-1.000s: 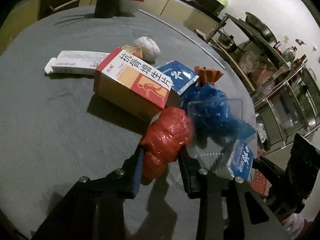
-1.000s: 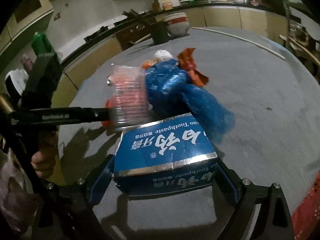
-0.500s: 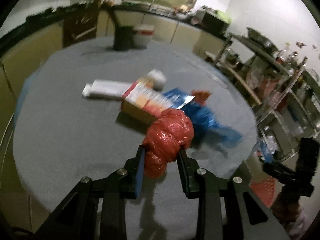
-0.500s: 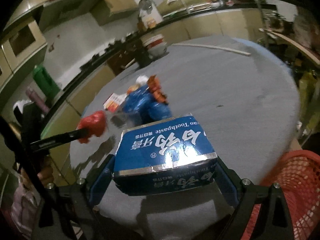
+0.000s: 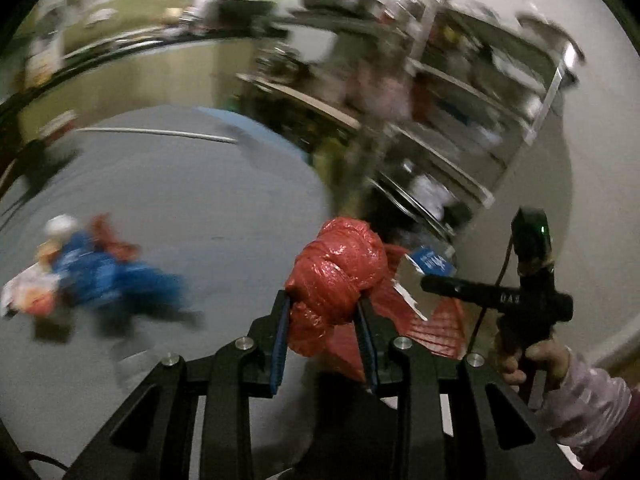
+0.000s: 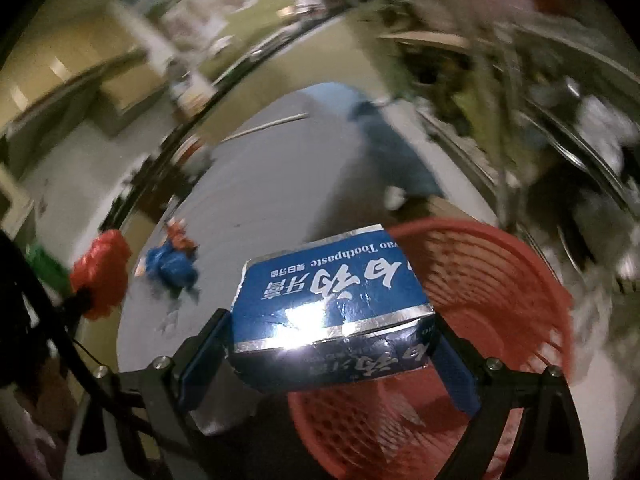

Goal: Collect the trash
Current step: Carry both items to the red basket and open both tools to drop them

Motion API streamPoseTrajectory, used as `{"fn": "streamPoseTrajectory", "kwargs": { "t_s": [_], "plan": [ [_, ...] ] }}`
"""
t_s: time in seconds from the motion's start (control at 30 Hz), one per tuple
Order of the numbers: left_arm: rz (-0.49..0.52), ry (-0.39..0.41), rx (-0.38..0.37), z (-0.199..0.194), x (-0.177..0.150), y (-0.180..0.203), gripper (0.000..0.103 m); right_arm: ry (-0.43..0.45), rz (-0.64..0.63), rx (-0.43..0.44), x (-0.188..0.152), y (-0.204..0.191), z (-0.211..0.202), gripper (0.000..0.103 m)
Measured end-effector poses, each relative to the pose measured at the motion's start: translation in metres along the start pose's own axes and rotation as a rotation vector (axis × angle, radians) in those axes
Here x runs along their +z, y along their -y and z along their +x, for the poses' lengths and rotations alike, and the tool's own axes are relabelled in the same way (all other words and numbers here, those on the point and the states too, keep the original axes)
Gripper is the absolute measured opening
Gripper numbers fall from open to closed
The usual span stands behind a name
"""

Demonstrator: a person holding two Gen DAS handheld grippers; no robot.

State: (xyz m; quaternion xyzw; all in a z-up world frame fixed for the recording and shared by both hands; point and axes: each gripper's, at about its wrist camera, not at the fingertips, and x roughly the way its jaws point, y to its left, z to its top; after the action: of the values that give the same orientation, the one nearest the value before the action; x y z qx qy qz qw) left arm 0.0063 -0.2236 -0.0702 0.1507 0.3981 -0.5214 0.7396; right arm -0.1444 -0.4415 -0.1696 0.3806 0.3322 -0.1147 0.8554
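My left gripper (image 5: 324,308) is shut on a knotted red plastic bag (image 5: 336,272), held in the air past the table's edge. Behind the bag lies the red mesh basket (image 5: 444,328). My right gripper (image 6: 328,326) is shut on a blue toothpaste box (image 6: 332,304), which hangs over the near rim of the red basket (image 6: 504,280). In the left wrist view that box (image 5: 432,262) shows above the basket, and a hand (image 5: 536,356) holds the right tool. The right wrist view shows the red bag (image 6: 102,272) at the left.
A pile of trash with a blue plastic bag (image 5: 96,280) stays on the round grey table (image 5: 192,192), also seen small in the right wrist view (image 6: 172,268). Metal shelving (image 5: 460,128) with kitchenware stands beyond the basket. Both views are motion-blurred.
Both grippers have lifted off the table and swung right to the red basket, each keeping its item. The pile has slid to the left of both views.
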Motion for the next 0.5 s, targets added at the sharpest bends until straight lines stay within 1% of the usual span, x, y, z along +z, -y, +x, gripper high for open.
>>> {"fn": "streamPoseTrajectory", "kwargs": {
  "t_s": [0.07,0.1,0.17,0.2,0.27,0.37,0.5],
  "plan": [
    [0.031,-0.04,-0.022,0.023,0.005,0.022,0.033,0.007,0.067,-0.003,-0.002,0.021,-0.011,0.096],
    [0.042,-0.068,-0.038,0.036,0.006,0.032,0.035,0.009,0.1,0.003,-0.003,0.032,-0.016,0.096],
    [0.064,-0.12,-0.041,0.062,0.007,0.048,0.043,0.012,0.157,0.031,-0.006,0.047,-0.026,0.097],
    [0.073,-0.135,-0.037,0.069,0.006,0.053,0.052,0.017,0.18,0.039,-0.006,0.052,-0.029,0.097],
    [0.093,-0.155,-0.023,0.085,0.004,0.062,0.059,0.029,0.211,0.043,-0.006,0.062,-0.035,0.097],
    [0.098,-0.181,0.005,0.09,-0.003,0.061,0.059,0.041,0.225,0.057,-0.005,0.067,-0.039,0.097],
    [0.08,-0.158,0.035,0.08,-0.004,0.047,0.059,0.048,0.221,0.069,-0.005,0.067,-0.038,0.097]
  ]
}}
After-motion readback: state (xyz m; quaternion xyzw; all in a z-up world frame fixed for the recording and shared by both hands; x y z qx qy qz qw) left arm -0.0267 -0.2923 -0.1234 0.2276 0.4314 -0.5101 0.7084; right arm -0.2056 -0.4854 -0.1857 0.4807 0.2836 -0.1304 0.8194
